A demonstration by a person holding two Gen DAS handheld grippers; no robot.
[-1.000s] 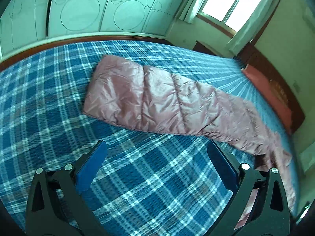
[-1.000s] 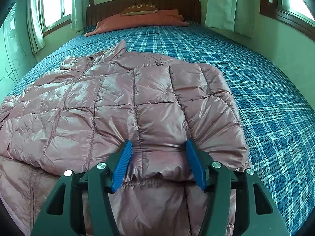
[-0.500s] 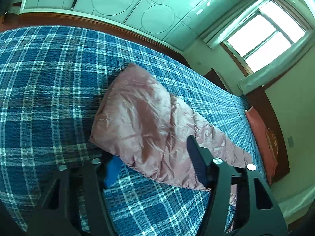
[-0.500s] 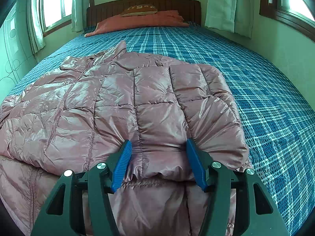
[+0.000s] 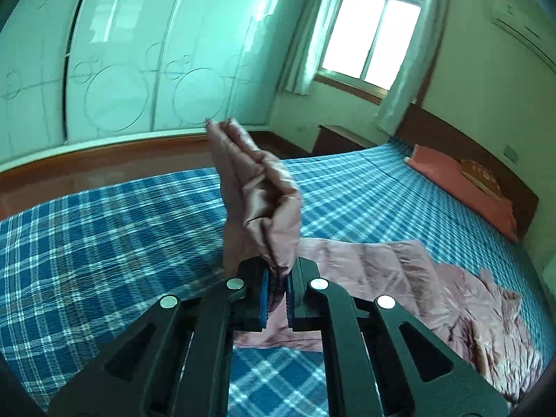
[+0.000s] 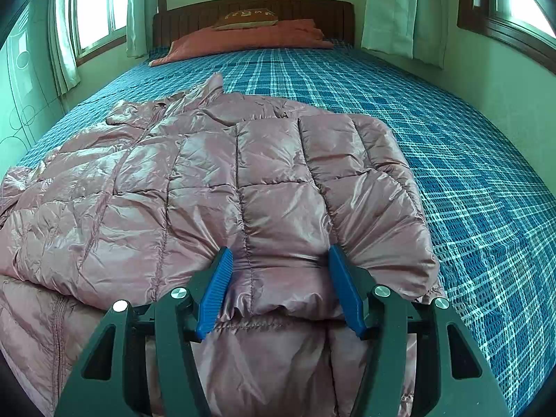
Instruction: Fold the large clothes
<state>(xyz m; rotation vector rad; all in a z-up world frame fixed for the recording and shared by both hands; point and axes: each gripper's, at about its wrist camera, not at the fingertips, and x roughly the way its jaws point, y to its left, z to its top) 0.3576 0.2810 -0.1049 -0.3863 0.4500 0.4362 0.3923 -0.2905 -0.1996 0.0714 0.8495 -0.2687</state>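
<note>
A pink quilted down jacket (image 6: 215,180) lies spread on the blue plaid bed (image 6: 434,132). In the left wrist view my left gripper (image 5: 278,279) is shut on the end of the jacket's sleeve (image 5: 264,194) and holds it lifted off the bed, the sleeve sticking up in front of the camera. The rest of the jacket (image 5: 399,278) lies on the bed to the right. In the right wrist view my right gripper (image 6: 279,260) is open, its blue pads pressed down on the folded right sleeve near the cuff.
A red pillow (image 6: 250,38) and wooden headboard (image 6: 253,10) stand at the head of the bed. A pale wardrobe (image 5: 139,69) lines the wall past the bed's foot. Windows with curtains (image 5: 368,45) are at the sides.
My left gripper moved onto the sleeve end, shut on it and lifted it off the bed. The right gripper has stayed still on the other sleeve.
</note>
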